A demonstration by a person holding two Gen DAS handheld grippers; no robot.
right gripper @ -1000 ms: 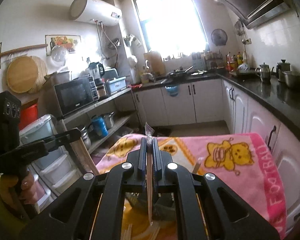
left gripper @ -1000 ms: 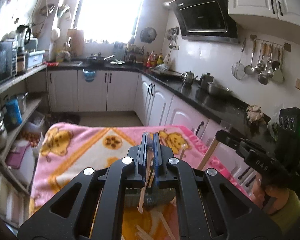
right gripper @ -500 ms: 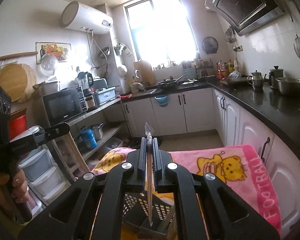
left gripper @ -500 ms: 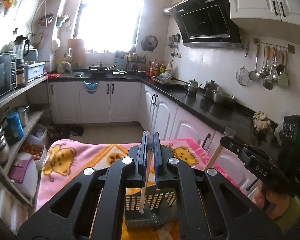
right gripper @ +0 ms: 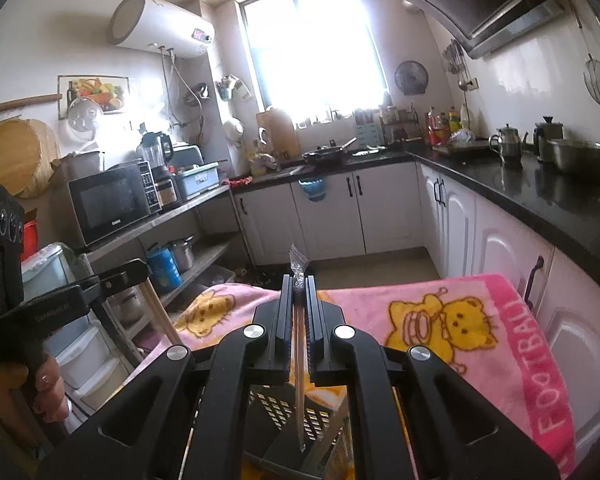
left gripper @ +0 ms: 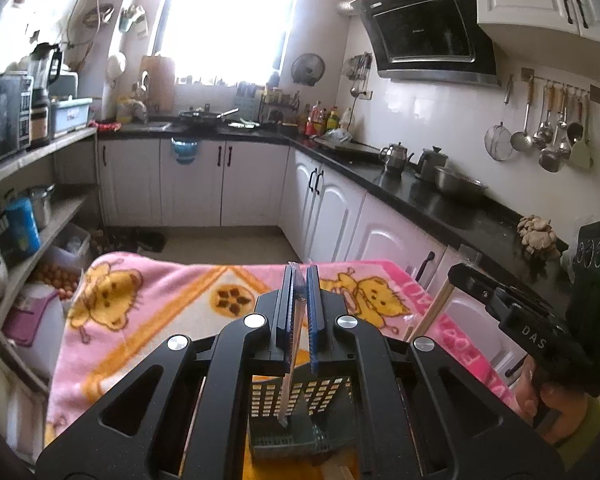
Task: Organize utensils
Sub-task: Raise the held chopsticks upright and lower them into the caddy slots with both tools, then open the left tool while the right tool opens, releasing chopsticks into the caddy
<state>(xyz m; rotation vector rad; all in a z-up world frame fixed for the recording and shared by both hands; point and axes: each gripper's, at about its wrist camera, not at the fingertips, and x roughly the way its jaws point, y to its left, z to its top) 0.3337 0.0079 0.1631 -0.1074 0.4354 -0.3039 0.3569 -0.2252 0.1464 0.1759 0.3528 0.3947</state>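
Since a moment ago the basket (left gripper: pixel 300 420) has come fully under both tools. The left gripper (left gripper: pixel 299 316) pinches wrapped chopsticks (left gripper: pixel 290 376) (tips hanging into it); the right gripper (right gripper: pixel 299 320) pinches another pair (right gripper: pixel 299 384) likewise, upright.
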